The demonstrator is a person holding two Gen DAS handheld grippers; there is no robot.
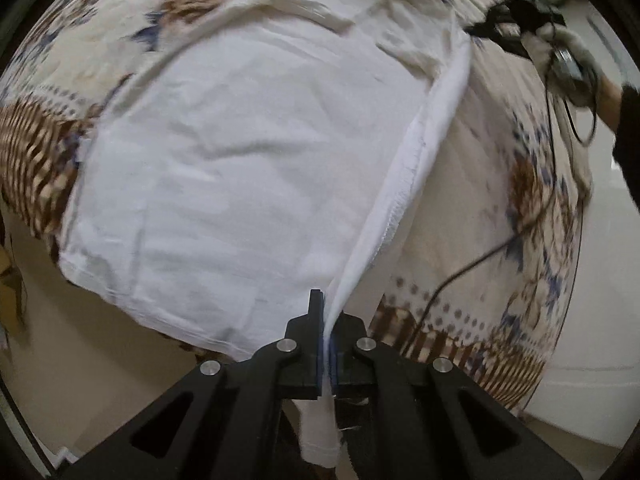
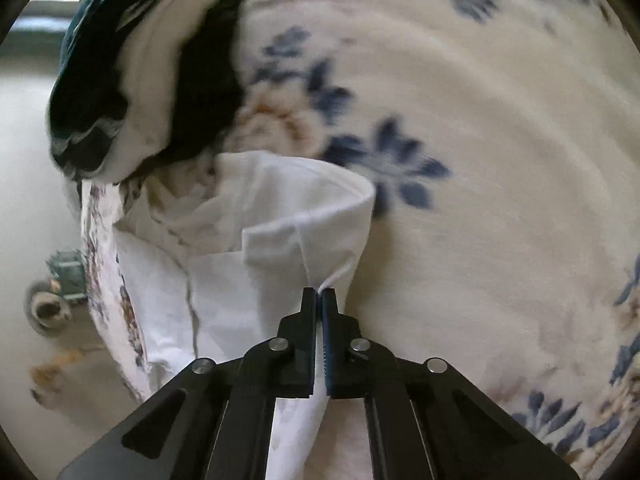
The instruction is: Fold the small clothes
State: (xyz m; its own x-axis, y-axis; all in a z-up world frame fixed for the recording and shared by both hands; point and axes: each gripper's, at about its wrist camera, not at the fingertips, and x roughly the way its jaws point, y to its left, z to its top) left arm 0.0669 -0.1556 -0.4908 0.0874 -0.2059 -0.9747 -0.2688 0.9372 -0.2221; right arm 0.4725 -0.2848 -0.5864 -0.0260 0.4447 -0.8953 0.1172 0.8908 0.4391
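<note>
Floral bedding (image 1: pixel 480 200) lay under the white garment (image 1: pixel 240 160). Left tool (image 1: pixel 326 320) and right tool (image 2: pixel 319 300) each pinched its edge; uneven pulling could skew the fold.

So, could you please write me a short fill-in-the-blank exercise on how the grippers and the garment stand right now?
1. The garment pinched by both grippers is ____ in colour.
2. The left gripper is ____ on the garment's edge.
3. The bedspread under the garment bears blue ____.
4. The dark clothes pile lies at the upper ____ of the right wrist view.

Missing words: white; shut; flowers; left
</note>
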